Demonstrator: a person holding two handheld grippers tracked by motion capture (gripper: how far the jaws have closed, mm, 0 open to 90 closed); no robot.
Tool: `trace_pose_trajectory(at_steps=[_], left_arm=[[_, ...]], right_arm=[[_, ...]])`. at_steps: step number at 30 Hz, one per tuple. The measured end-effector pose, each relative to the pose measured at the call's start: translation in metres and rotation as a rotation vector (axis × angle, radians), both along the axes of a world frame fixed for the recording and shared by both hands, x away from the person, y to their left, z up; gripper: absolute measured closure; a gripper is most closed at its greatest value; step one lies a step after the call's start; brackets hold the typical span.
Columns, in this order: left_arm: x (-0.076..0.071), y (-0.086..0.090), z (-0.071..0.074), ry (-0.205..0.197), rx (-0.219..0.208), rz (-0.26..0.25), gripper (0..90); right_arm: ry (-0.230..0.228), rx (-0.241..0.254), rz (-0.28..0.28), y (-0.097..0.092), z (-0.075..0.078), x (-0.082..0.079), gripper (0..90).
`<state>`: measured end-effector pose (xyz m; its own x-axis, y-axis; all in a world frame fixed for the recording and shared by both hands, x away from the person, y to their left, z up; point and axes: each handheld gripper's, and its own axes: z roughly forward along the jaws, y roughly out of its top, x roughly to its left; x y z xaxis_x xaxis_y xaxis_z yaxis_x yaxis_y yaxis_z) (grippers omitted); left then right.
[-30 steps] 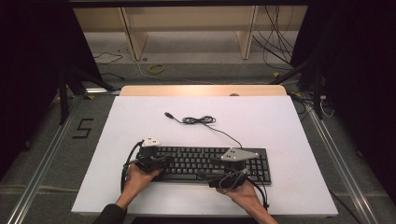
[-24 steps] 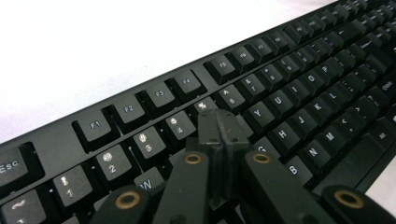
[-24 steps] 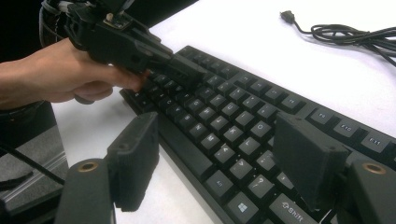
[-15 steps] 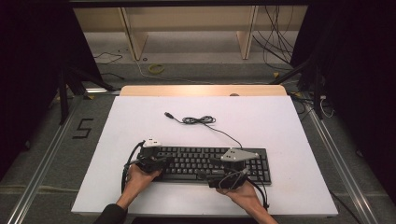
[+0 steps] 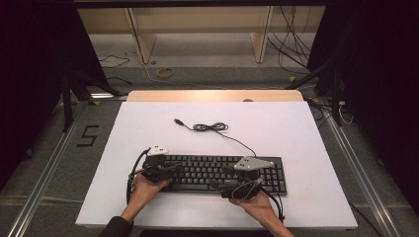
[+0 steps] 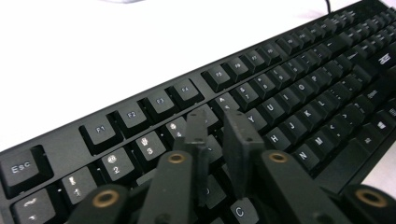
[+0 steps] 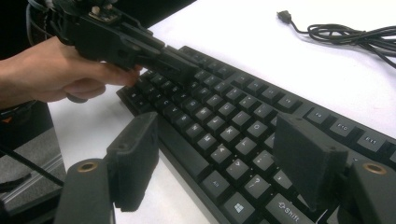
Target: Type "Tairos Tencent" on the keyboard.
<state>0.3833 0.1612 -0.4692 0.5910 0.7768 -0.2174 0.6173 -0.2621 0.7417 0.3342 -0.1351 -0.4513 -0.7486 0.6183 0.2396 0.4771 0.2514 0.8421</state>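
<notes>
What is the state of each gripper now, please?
Left gripper: jaws have just been opening, a narrow gap, nothing between them, over the keyboard keys.
Right gripper: wide open, holding nothing, above the keyboard.

Left gripper [image 6: 217,128] fingers narrowly apart, just opening.

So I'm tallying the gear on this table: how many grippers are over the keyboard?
2. The left gripper is over the left end of the keyboard, jaws just opening with nothing between them; the right gripper hangs open at its front edge, right of middle.
</notes>
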Motion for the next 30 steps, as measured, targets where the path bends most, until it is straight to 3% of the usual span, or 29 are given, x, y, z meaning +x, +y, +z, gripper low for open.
trace_pose_trajectory(at_steps=[8, 30], left_arm=[[-0.004, 0.004, 0.003, 0.001, -0.03, -0.006, 63.7], [-0.013, 0.013, 0.011, -0.026, -0.09, -0.008, 42.9]], right_arm=[[0.002, -0.002, -0.002, 0.001, -0.001, 0.002, 32.3], [0.007, -0.008, 0.001, 0.007, -0.001, 0.009, 32.6]])
